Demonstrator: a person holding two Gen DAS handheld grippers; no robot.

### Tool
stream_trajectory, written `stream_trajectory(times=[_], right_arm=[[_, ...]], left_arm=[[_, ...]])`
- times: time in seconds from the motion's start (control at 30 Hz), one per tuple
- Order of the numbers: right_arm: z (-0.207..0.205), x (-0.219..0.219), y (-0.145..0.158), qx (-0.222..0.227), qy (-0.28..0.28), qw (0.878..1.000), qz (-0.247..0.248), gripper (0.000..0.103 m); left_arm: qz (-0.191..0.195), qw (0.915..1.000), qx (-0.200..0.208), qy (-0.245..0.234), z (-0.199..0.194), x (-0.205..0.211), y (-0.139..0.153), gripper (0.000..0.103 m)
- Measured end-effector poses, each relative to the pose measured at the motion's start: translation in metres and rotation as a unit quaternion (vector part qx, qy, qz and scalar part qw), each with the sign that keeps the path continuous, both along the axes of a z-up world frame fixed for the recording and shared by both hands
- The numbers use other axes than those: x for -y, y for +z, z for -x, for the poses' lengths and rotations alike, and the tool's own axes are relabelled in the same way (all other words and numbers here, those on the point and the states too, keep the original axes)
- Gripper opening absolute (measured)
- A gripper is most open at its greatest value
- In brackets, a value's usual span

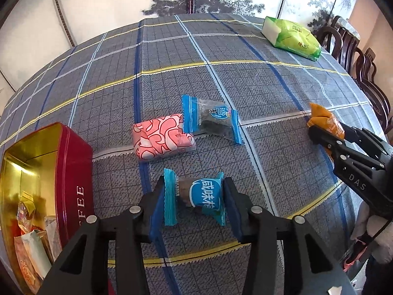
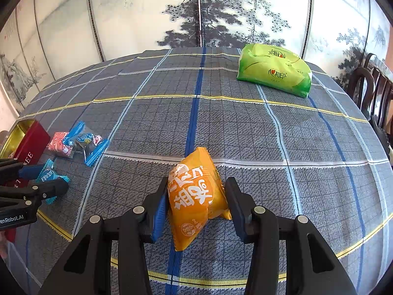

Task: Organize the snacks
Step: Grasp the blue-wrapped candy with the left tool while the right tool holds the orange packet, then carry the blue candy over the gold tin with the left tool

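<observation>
Blue-padded left gripper [image 1: 195,196] brackets a small teal-wrapped snack [image 1: 195,196] on the plaid tablecloth [image 1: 245,86], beside the red coffee tin [image 1: 73,172]; right gripper [image 2: 196,201] closes around a puffy orange packet [image 2: 194,196]. Both wrappers look light, crinkly and slippery, best pinched mid-body.

The plaid-clothed table [image 2: 245,127] carries a red tin [image 1: 73,172], wrapped snacks [image 1: 162,139] and, seemingly, a tissue pack [image 2: 275,70].

Bright even daylight, soft faint shadows, sharp focus, heavy fisheye bending with dark vignetted corners in both views
</observation>
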State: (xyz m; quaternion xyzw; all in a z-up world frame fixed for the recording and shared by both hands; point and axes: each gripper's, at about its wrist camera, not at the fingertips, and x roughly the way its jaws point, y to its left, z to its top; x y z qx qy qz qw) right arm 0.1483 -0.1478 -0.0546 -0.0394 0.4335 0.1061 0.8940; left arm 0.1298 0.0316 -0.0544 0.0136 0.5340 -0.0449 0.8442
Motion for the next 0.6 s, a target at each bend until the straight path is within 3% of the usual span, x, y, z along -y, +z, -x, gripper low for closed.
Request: stream_trajectory(times=[0.2,0.6], right_arm=[[0.000,0.000,0.000,0.000,0.000,1.000,0.000,0.047],[0.001,-0.004,-0.001,0.001,0.001,1.000,0.017,0.047]], left_arm=[[-0.006,1.0000,0.000,-0.004,0.005,0.004,0.001,0.034],[0.000,1.0000,-0.003,-0.006,0.026,0.001,0.007,0.032]])
